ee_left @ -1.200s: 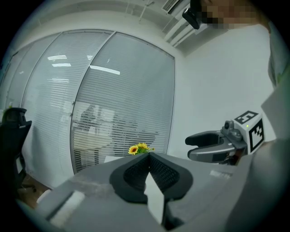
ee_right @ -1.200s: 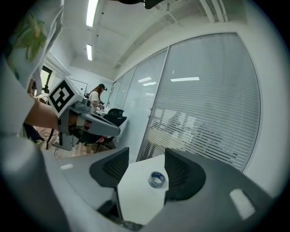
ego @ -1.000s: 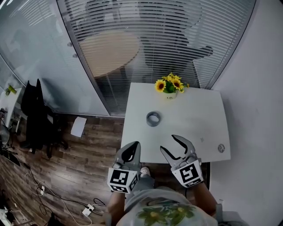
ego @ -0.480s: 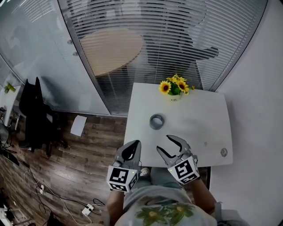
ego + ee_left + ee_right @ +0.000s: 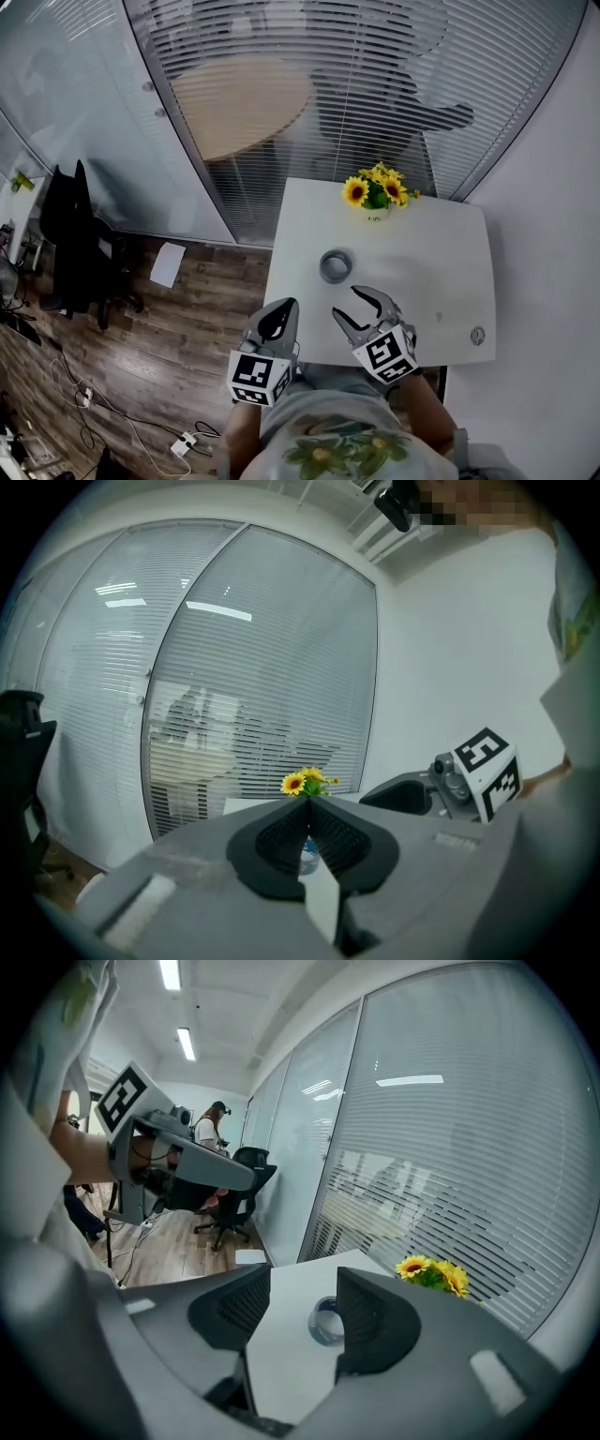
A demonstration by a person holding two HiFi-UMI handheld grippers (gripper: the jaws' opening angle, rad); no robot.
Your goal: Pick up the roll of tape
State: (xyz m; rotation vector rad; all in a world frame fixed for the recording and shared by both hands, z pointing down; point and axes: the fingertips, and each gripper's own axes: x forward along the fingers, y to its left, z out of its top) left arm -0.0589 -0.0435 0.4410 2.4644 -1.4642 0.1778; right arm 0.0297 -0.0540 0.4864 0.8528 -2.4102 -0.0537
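**Technician:** State the condition of the right hand-held gripper (image 5: 345, 301).

**Inspector:** Its jaws are spread and have just been closing a little. The pads press on nothing. In the right gripper view the gap between the tips of the right hand-held gripper (image 5: 305, 1274) frames the roll of tape (image 5: 322, 1322), which lies beyond them on the table.

**Technician:** And the left hand-held gripper (image 5: 280, 307)?

**Inspector:** Its jaws are pressed together with nothing in them. The left gripper view shows the two pads meeting at the tip of the left hand-held gripper (image 5: 307, 800). In the head view it sits at lower centre, just off the near edge of the table (image 5: 431, 281).

**Technician:** Locate the roll of tape (image 5: 336, 265).

**Inspector:** It lies flat on the white table, hole upward, in the left half of the top. It sits just above the right jaw tips in the frame and is apart from them.

**Technician:** What else is on the table?

**Inspector:** A pot of sunflowers (image 5: 380, 192) stands at the far edge, and a small round object (image 5: 477, 335) lies near the lower right corner. On the wooden floor at the left of the frame are a black chair (image 5: 75, 234) and a sheet of paper (image 5: 166, 266).
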